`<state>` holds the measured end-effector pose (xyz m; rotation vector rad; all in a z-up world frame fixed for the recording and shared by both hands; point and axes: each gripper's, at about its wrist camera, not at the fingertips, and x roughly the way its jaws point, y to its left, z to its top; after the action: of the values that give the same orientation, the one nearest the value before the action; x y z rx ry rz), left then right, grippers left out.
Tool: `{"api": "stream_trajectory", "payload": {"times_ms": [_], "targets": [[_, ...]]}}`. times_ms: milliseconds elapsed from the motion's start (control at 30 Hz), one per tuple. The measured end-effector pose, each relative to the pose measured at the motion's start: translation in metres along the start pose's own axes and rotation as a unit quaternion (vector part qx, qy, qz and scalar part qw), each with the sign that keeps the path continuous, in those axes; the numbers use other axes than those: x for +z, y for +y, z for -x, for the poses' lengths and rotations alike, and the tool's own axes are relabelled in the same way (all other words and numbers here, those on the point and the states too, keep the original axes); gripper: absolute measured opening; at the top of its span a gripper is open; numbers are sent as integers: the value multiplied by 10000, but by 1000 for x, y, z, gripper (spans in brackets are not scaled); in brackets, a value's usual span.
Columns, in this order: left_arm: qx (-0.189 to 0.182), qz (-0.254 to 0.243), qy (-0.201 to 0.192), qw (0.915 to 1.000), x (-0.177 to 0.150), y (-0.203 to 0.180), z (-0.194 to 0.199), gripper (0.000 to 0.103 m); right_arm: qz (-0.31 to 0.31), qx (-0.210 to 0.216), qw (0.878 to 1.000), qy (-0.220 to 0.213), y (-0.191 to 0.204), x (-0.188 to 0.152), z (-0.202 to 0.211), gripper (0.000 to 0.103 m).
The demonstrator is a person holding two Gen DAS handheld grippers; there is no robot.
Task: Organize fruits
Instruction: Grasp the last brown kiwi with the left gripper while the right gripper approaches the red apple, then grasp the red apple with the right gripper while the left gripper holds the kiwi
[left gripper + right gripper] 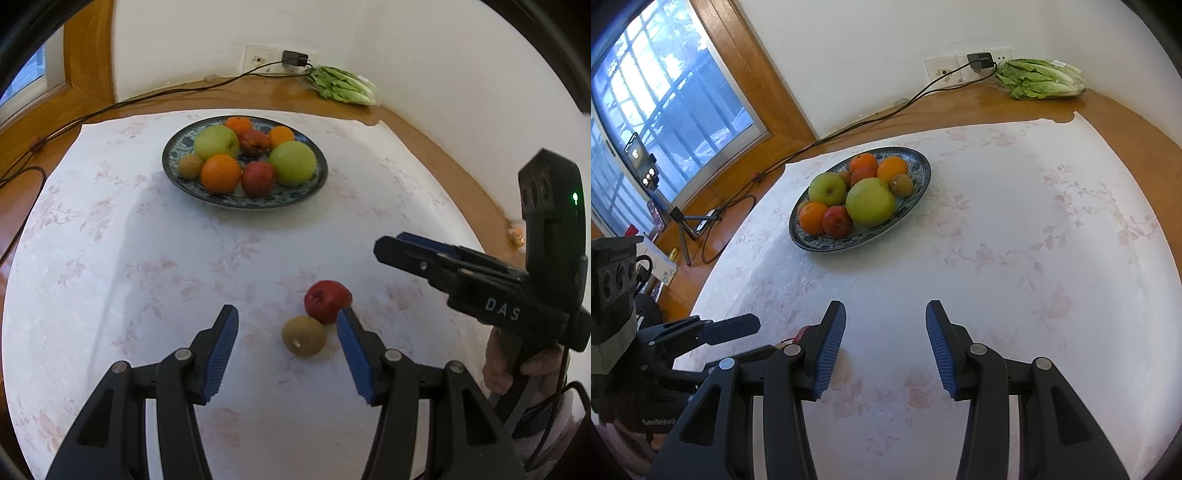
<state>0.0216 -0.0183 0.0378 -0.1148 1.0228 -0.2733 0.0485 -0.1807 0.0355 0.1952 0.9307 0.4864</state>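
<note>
A blue patterned plate (173, 171) (918, 184) holds green apples, oranges, red fruits and kiwis on the white floral cloth. A red fruit (327, 301) and a kiwi (303, 336) lie loose on the cloth near me. My left gripper (286, 323) is open and empty, low over the cloth, with the kiwi between its fingers and the red fruit by its right fingertip. My right gripper (885, 319) is open and empty above bare cloth; it shows in the left wrist view (391, 245) to the right of the loose fruits. The red fruit (802, 334) barely peeks out behind the right gripper's left finger.
A bunch of lettuce (343, 86) (1039, 79) lies at the far wall by a socket with a plugged charger (294, 58). A black cable (110, 109) runs along the wooden ledge. A phone on a tripod (646, 170) stands by the window at left.
</note>
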Motion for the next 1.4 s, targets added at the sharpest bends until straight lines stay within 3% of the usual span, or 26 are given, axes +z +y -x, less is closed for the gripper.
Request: {"api": "stream_trajectory", "payload": {"times_ms": [333,433,733,1400], "targets": [[26,-69,87,9999,-4,-2,-9,59,-34,-50,10000,-12,0,-2,1,46],[114,-169,60,9998,-6,-3,-10,50,-36,-42,10000,6,0,-2,1,46],[-209,-259,160,9993,-8,-8,-18,29,-47,-37,10000,28,0,-3,0,46],[309,460,-91,9984,4,42,-7,28,240,167,9994,202,19,-6,-6,46]]}}
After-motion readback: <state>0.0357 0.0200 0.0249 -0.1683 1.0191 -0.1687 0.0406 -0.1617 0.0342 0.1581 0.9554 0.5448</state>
